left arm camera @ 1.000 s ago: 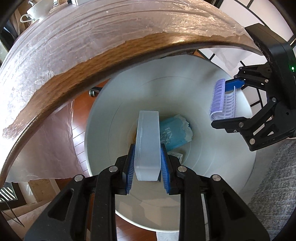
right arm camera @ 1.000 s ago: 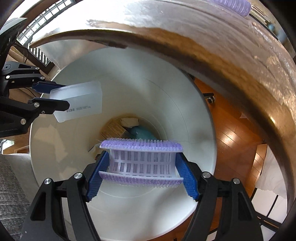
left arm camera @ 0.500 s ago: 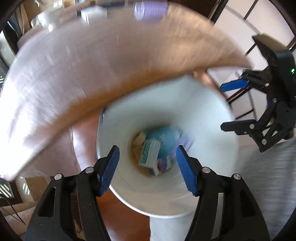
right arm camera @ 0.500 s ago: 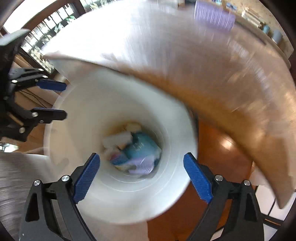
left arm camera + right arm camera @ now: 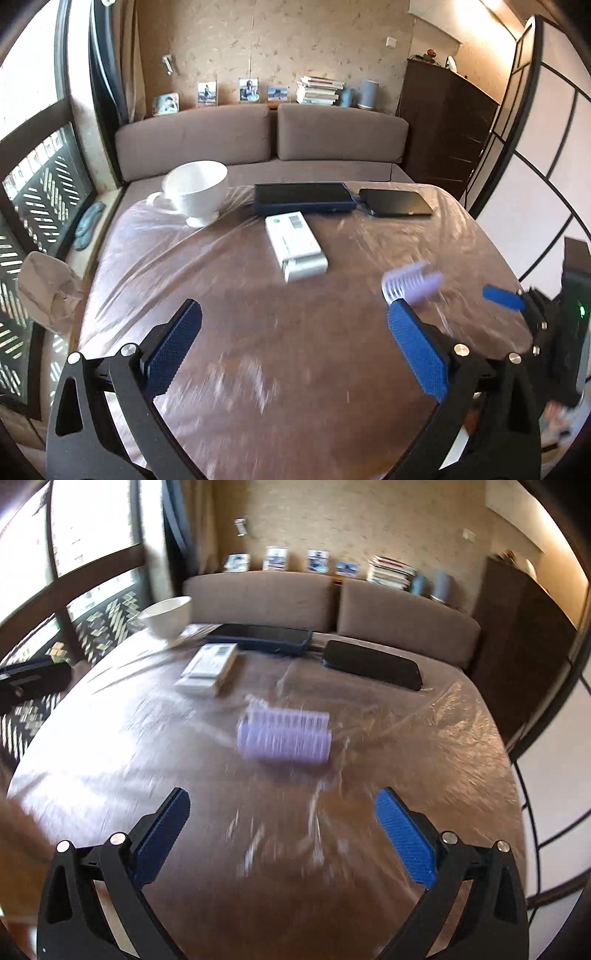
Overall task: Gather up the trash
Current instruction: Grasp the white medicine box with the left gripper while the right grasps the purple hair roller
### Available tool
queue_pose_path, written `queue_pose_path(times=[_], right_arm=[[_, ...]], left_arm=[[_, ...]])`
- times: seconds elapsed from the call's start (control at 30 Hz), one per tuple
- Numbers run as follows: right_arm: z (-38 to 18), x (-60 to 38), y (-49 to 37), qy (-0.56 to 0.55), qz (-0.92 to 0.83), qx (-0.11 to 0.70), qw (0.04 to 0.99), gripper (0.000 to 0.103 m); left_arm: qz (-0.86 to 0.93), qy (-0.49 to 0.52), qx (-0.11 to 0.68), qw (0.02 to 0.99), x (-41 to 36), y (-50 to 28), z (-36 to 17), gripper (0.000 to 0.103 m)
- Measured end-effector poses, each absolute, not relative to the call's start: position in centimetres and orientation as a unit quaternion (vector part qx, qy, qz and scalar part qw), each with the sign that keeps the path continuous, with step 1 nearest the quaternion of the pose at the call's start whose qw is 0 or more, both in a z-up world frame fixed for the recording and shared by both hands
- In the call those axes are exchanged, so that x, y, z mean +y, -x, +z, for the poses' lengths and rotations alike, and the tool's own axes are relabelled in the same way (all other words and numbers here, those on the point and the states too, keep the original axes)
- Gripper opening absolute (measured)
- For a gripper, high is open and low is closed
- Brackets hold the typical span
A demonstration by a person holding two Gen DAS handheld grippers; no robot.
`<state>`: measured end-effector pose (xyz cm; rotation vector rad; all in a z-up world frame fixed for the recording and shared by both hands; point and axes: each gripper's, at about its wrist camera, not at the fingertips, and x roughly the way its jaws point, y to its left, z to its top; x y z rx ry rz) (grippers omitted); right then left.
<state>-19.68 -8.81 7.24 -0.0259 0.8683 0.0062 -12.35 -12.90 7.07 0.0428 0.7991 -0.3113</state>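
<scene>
My left gripper (image 5: pixel 291 325) hangs above the near part of the film-covered round table (image 5: pixel 258 369), its jaws opening wide with nothing between them. My right gripper (image 5: pixel 282 805) is likewise over the table, jaws opening and empty. A purple hair roller (image 5: pixel 412 286) (image 5: pixel 284 734) lies on the film ahead of the right gripper, blurred. Farther back lies a white box (image 5: pixel 295 245) (image 5: pixel 208 668). A blue pad (image 5: pixel 503 297) of the right gripper shows at the right edge of the left wrist view. The waste bin is out of sight.
A white cup (image 5: pixel 195 192) stands at the table's far left. A dark blue flat case (image 5: pixel 303 197) and a black one (image 5: pixel 395 203) lie along the far edge. A brown sofa (image 5: pixel 258 140) is behind, and crumpled paper (image 5: pixel 44 291) sits at the left.
Both grippers let go over the white bin: the clear box and a purple roller dropped in. Both then opened wide, rose and tipped up, so the tabletop replaces the bin in view.
</scene>
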Motion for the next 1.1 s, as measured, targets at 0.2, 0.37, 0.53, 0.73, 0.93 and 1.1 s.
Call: queue_pose_path(times=[0.2, 0.37, 0.53, 0.73, 0.93, 1.1], right_arm=[[5.9, -8.3, 16.0, 0.025, -0.020, 0.418, 0.908, 0.099], [4.7, -7.9, 14.4, 0.037, -0.024, 0.429, 0.902, 0.099], [4.0, -7.9, 13.1, 0.034, -0.023, 0.439, 0.898, 0.099], [3.3, -7.8, 12.3, 0.029, -0.023, 0.446, 0.894, 0.099], [3.2, -7.9, 11.9, 0.025, -0.021, 0.445, 0.895, 0.099], [3.1, -8.1, 11.8, 0.024, -0.017, 0.447, 0.894, 0.088]], left_arm=[[-0.139, -0.042, 0.405, 0.903, -14.1, 6.7, 4.5, 0.102], [-0.125, -0.036, 0.433, 0.892, -14.2, 3.2, 2.4, 0.102], [-0.112, -0.025, 0.452, 0.885, -14.3, 1.3, 0.9, 0.101], [-0.112, -0.024, 0.451, 0.885, -14.7, 0.7, 0.3, 0.101], [-0.115, -0.017, 0.450, 0.885, -14.6, 0.4, 0.0, 0.081], [-0.122, -0.016, 0.446, 0.887, -14.6, 0.3, 0.3, 0.061]])
